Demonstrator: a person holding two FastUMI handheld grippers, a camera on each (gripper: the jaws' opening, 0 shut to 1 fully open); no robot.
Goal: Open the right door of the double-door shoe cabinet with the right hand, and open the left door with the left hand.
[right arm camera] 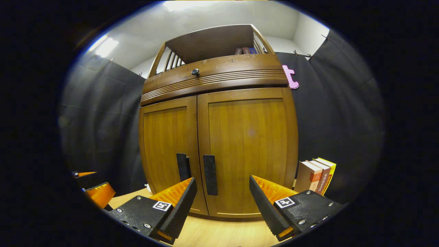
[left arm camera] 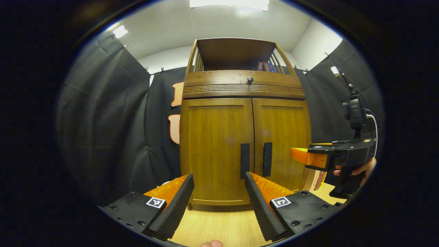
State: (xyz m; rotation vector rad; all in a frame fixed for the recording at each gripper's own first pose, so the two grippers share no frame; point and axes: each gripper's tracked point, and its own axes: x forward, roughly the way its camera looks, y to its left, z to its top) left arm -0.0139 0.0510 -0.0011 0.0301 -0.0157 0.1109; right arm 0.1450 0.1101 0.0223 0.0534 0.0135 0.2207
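Doors closed: left door (left arm camera: pixel 219 151) and right door (right arm camera: pixel 248 151) stand ahead of left gripper (left arm camera: pixel 219 185) and right gripper (right arm camera: pixel 223 188), both spread wide, touching neither handle.

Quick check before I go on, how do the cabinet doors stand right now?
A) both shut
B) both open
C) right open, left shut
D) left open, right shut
A: the left door and right door sit flush, handles side by side, and both grippers, left gripper and right gripper, hang open short of them.

Bright ceiling panels (left arm camera: pixel 229 3) light the scene evenly from above; focus is sharp; fisheye distortion bends edges strongly.
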